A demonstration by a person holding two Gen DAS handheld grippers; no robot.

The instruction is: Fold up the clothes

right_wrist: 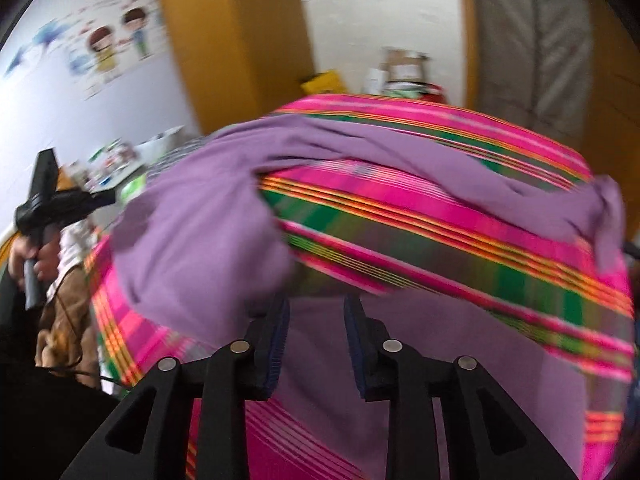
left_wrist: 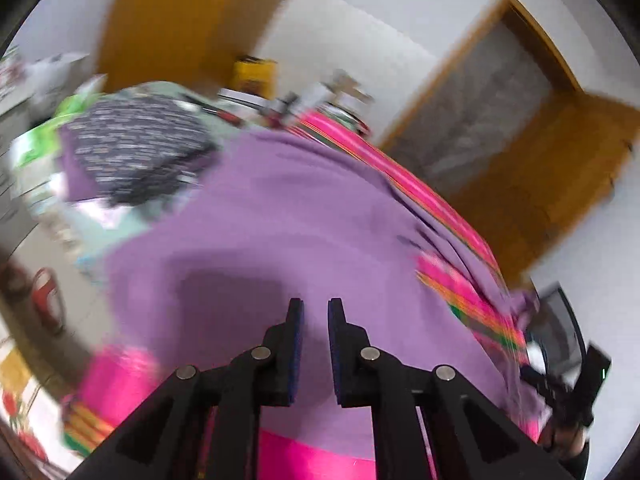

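Both views are blurred by motion, so fine detail is unreliable. The purple garment (left_wrist: 280,216) lies spread over a bed covered with a striped blanket (left_wrist: 460,288) in pink, green and orange bands. In the left wrist view the garment fills the middle of the frame, largely flat, with its right edge rumpled along the blanket's stripes. The left gripper (left_wrist: 315,308) hangs over the near part of the garment with its two fingers parted by a narrow gap; purple cloth shows through that gap and nothing is clamped between the pads. Whether the fingertips touch the cloth cannot be told. A dark patterned cloth (left_wrist: 140,152) lies at the far left of the bed, beside the garment's far corner, with green and white items near it. In the right wrist view the garment is bunched: one fold rises in a lump at the left (right_wrist: 200,248), and a strip runs across the blanket to a twisted end at the right (right_wrist: 604,208). The right gripper (right_wrist: 316,308) stands with its fingers apart, wider than the left pair, and holds nothing; the raised fold overlaps the tip of its left finger (right_wrist: 276,332), but contact cannot be confirmed. Flat purple cloth lies below and between the fingers. At the left edge of this view a hand (right_wrist: 28,260) grips the handle of the other tool. Wall stickers (right_wrist: 116,48) and a wooden door frame (right_wrist: 236,40) stand behind the bed.
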